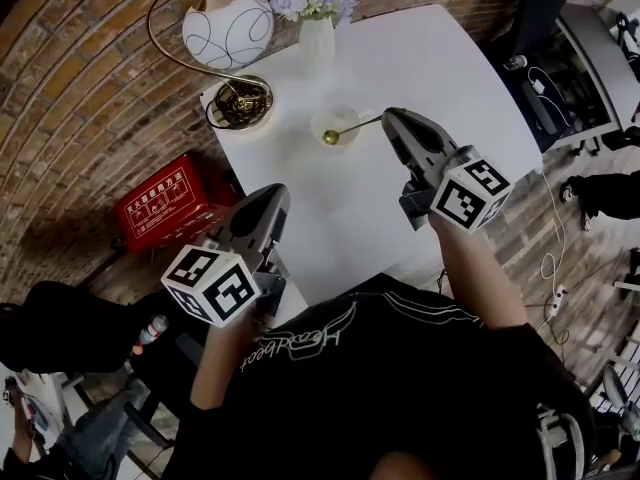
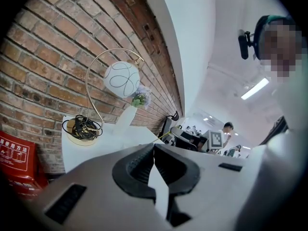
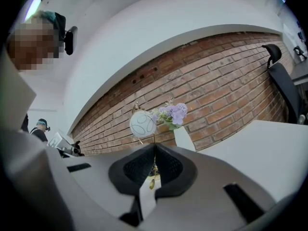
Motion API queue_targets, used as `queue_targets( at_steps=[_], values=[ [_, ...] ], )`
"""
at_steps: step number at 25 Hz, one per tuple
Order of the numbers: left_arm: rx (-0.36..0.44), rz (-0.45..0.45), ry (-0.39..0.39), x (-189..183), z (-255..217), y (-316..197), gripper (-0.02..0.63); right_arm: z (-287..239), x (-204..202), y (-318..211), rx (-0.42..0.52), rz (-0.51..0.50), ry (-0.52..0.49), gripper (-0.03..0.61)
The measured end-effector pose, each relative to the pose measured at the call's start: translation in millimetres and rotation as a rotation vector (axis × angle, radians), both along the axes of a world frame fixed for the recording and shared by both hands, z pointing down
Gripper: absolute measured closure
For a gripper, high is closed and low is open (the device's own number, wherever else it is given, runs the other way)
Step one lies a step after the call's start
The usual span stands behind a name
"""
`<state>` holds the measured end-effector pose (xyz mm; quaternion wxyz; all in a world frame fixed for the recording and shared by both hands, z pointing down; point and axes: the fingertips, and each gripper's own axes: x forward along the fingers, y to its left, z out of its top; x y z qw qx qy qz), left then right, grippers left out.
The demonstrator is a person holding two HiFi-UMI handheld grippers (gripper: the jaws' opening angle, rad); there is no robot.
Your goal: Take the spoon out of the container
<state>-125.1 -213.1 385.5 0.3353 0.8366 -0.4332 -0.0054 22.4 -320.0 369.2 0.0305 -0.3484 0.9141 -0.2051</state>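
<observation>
A thin gold spoon [image 1: 352,128] lies slantwise over a pale translucent container [image 1: 336,116] on the white table [image 1: 430,68]. Its bowl hangs at the container's near-left rim, and I cannot tell whether it still touches. My right gripper [image 1: 388,116] is shut on the handle's end. In the right gripper view the handle runs up between the closed jaws [image 3: 154,148] and the spoon's bowl [image 3: 151,183] dangles below them. My left gripper [image 1: 272,196] hovers at the table's near-left edge, shut with nothing in it [image 2: 154,147].
A globe lamp [image 1: 228,30] on a gold arc, with a cord coiled on its base [image 1: 240,103], stands at the table's far left. A white vase of purple flowers [image 1: 318,38] is just behind the container. A red box [image 1: 170,208] sits on the floor to the left.
</observation>
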Motion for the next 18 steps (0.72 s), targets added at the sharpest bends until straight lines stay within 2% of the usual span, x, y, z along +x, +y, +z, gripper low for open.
queue_targets(
  at_steps=[10, 18],
  values=[
    [0.079, 0.043, -0.020, 13, -34, 39, 0.608, -44, 1, 76, 0.068, -0.046, -0.022, 0.578],
    [0.103, 0.082, -0.022, 25, -45, 62, 0.609, -44, 3, 118, 0.040, -0.065, -0.036, 0.578]
  ],
)
